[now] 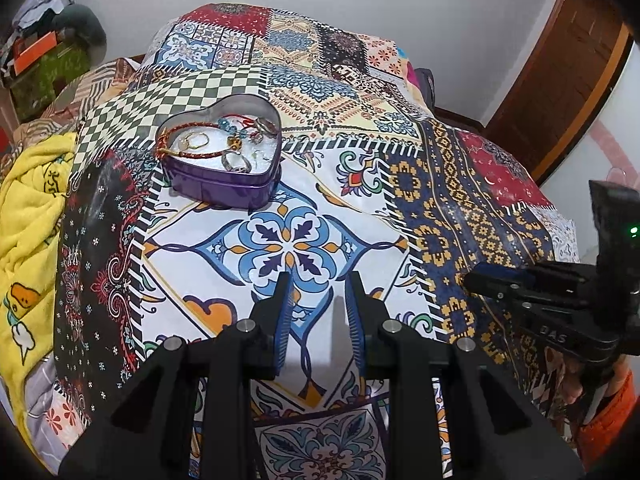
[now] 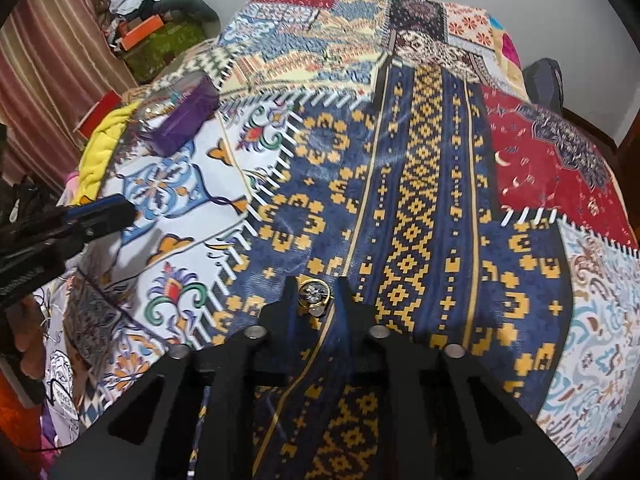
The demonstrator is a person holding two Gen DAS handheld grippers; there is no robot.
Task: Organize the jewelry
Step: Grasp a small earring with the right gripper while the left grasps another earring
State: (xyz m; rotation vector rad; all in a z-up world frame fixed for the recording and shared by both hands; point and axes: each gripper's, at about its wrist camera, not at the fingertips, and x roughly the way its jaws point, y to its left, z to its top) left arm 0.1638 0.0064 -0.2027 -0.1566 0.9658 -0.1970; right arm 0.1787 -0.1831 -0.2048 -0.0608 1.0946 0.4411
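Observation:
A purple heart-shaped tin stands on the patchwork cloth, ahead and left of my left gripper. It holds a red braided bracelet, silver rings, a thin gold ring and beaded pieces. My left gripper is open with nothing between its blue pads. In the right wrist view, my right gripper is low over the navy and gold patch, shut on a gold ring with a stone. The tin lies far to its upper left. The right gripper also shows at the left view's right edge.
A yellow blanket is bunched at the cloth's left edge. Boxes and clutter pile up at the far left against the wall. A wooden door frame rises at the right. An orange sleeve shows behind the right gripper.

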